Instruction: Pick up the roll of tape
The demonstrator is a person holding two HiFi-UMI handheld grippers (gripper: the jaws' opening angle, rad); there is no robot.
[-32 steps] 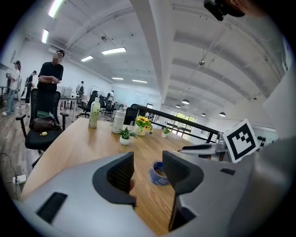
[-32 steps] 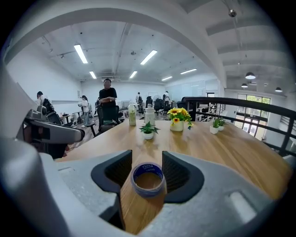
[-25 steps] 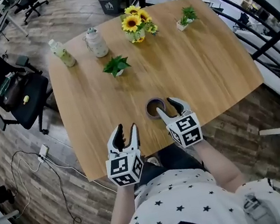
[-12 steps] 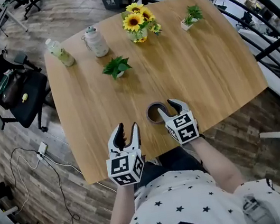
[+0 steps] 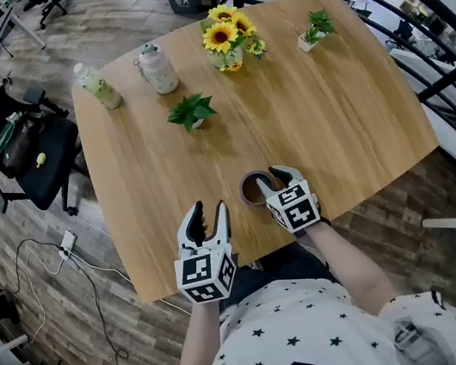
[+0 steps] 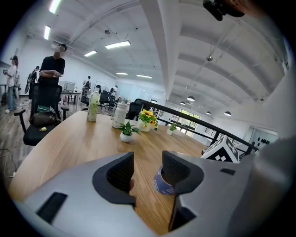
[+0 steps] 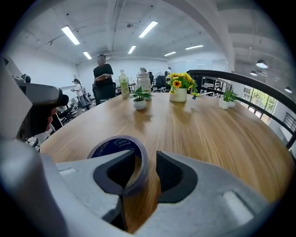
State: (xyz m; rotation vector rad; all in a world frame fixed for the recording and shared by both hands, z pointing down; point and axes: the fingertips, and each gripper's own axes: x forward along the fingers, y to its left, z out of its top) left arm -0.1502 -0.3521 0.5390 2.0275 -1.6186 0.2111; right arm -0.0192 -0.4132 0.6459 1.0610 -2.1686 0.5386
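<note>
The roll of tape [image 5: 253, 190], a dark blue ring with a brown inside, lies flat on the wooden table [image 5: 328, 107] near its front edge. My right gripper [image 5: 275, 179] is tilted down over it. In the right gripper view its jaws straddle the near wall of the roll of tape [image 7: 118, 144]: one jaw inside the ring, the other outside with a small gap. My right gripper [image 7: 145, 163] is closing. My left gripper [image 5: 209, 216] hovers open and empty to the left, and its own view shows the roll of tape [image 6: 159, 183] beyond my left gripper [image 6: 147, 169].
At the table's far side stand a vase of sunflowers [image 5: 226, 39], a small potted plant [image 5: 190, 110], another plant [image 5: 312, 29], a green bottle [image 5: 99, 86] and a white jug [image 5: 158, 68]. A black office chair [image 5: 25, 147] and floor cables lie to the left; a railing runs on the right.
My right gripper has come down onto the tape roll, its jaws now astride the roll's wall and slightly narrower. The left gripper has shifted only a little.
</note>
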